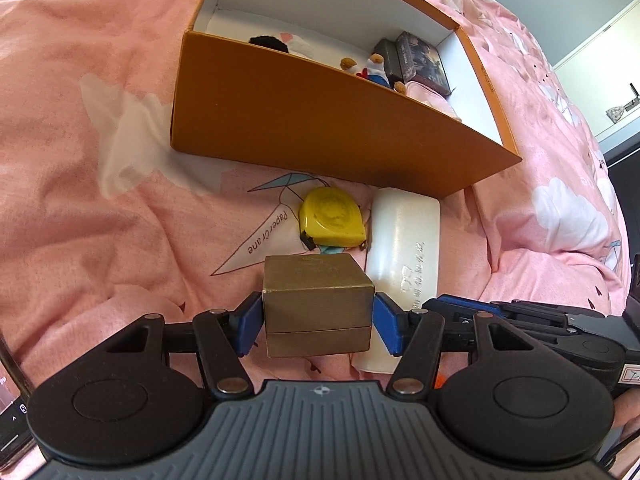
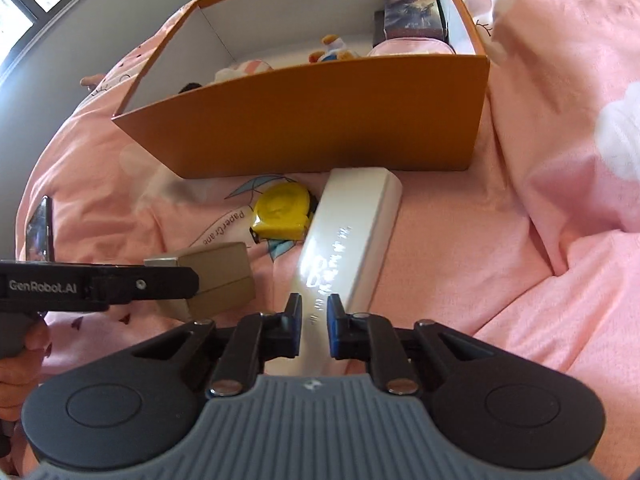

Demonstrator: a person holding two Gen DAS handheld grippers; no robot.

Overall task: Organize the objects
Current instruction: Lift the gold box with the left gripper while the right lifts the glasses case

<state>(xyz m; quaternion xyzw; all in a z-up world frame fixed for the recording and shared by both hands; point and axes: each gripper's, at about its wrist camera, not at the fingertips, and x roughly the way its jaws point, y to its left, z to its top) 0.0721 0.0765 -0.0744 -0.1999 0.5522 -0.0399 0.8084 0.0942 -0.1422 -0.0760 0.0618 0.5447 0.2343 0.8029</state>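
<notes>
A: Gold box (image 1: pixel 318 300) low in the centre of the left wrist view, pinched on both side faces by the blue pads of the left hand-held gripper (image 1: pixel 318 320). Seen from the right wrist too, at lower left (image 2: pixel 224 276).

B: And the right hand-held gripper (image 2: pixel 315 326)?

A: Fingers set narrowly apart, one on each side of the near end of a long white case (image 2: pixel 352 232). Cannot tell whether the pads press it. Case lying on the pink bedsheet (image 2: pixel 500 264), far end close against the orange box (image 2: pixel 320 120).

B: Beside the case?

A: Yellow tape measure (image 1: pixel 332 220) just left of it, on a paper-crane print, beyond the gold box.

B: Inside the orange box?

A: White-lined, open-topped, filling the upper centre. Small plush toys (image 2: pixel 332 50) along the near wall, a dark printed tin (image 2: pixel 414 14) in the upper right corner, a pale pink pouch (image 2: pixel 408 46) just in front of that tin.
</notes>
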